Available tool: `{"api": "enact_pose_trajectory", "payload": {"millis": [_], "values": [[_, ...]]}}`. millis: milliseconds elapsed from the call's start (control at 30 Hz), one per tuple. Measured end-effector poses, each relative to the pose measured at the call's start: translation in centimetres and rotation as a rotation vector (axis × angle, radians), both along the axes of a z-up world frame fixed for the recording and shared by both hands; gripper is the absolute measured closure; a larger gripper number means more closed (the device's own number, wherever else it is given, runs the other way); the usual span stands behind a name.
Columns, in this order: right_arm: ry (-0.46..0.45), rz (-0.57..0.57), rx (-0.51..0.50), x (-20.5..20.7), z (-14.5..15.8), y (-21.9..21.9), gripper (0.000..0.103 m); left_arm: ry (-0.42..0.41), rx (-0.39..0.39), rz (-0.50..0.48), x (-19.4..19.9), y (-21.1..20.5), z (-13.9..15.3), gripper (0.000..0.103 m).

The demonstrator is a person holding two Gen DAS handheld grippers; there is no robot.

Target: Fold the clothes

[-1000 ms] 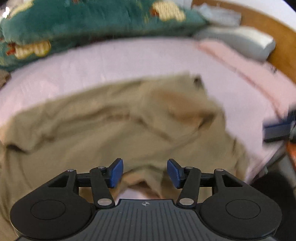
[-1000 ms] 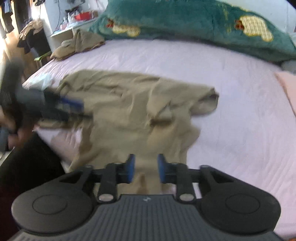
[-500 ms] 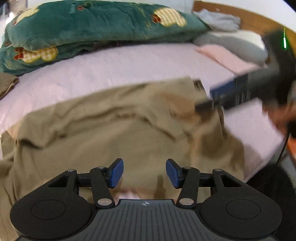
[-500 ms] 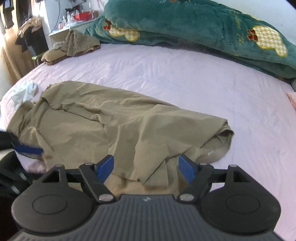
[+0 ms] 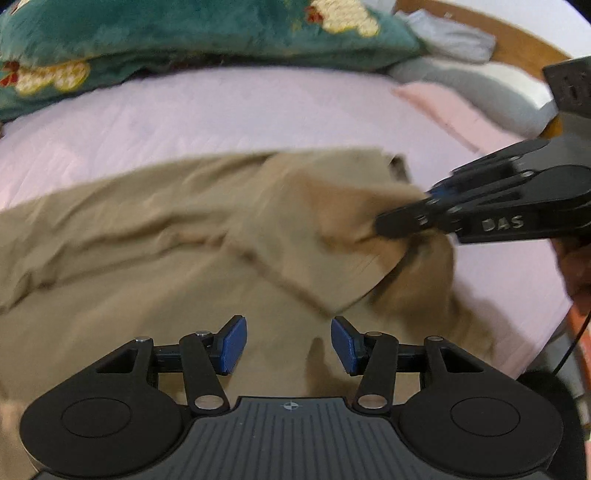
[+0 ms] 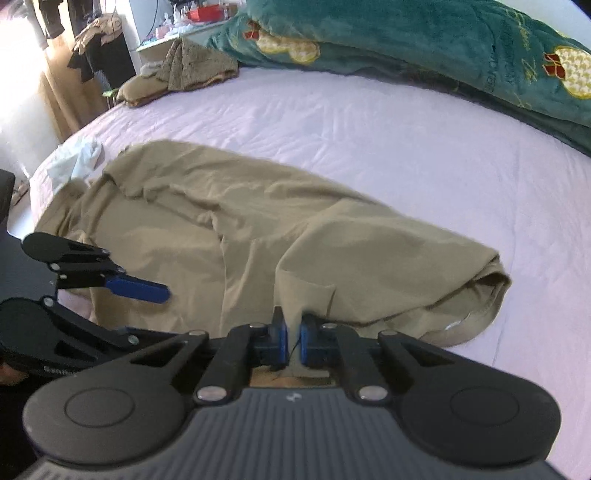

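A tan garment (image 5: 147, 258) (image 6: 221, 221) lies crumpled across the pink bed sheet (image 5: 221, 122). My right gripper (image 6: 293, 339) is closing, its blue pads pressed on a raised fold of the garment near its front edge. In the left wrist view the right gripper (image 5: 384, 223) comes in from the right and pinches a bunched-up corner of the cloth. My left gripper (image 5: 287, 343) hovers over the garment's near edge, open, with nothing between its pads. In the right wrist view the left gripper (image 6: 122, 314) shows at the left, one blue fingertip (image 6: 136, 290) over the cloth.
A green blanket with yellow patches (image 5: 184, 33) (image 6: 443, 48) lies along the far side. A pink cloth (image 5: 443, 107), a grey pillow (image 5: 480, 85) and a wooden headboard (image 5: 517, 40) are at one end. Brown clothes (image 6: 192, 70) and white cloth (image 6: 74, 158) lie near the other.
The right gripper spread wide, moved in over the garment and closed on a fold of it. The left gripper shifted sideways over the cloth and stayed open.
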State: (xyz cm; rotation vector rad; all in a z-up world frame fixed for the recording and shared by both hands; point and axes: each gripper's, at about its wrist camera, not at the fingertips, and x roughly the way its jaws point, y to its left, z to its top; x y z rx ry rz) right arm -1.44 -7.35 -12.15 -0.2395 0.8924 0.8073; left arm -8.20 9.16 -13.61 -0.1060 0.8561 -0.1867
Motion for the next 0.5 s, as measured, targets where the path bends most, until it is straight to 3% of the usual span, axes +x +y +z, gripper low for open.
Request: {"api": "enact_pose_trajectory", "payload": {"millis": [100, 267, 400, 500], "values": [[0.004, -0.019, 0.03, 1.4, 1.3, -0.5, 0.095, -0.017, 0.005, -0.005, 1.1, -0.8, 0.0, 0.051], [0.039, -0.018, 0.036, 2.4, 1.3, -0.7, 0.095, -0.083, 0.276, -0.191, 0.5, -3.7, -0.5, 0.051], [0.049, -0.021, 0.048, 2.7, 1.4, -0.7, 0.095, -0.065, 0.286, -0.277, 0.2, -4.8, -0.5, 0.051], [0.059, -0.021, 0.049, 2.7, 1.4, -0.5, 0.095, -0.078, 0.346, -0.289, 0.3, -5.5, -0.7, 0.05]]}}
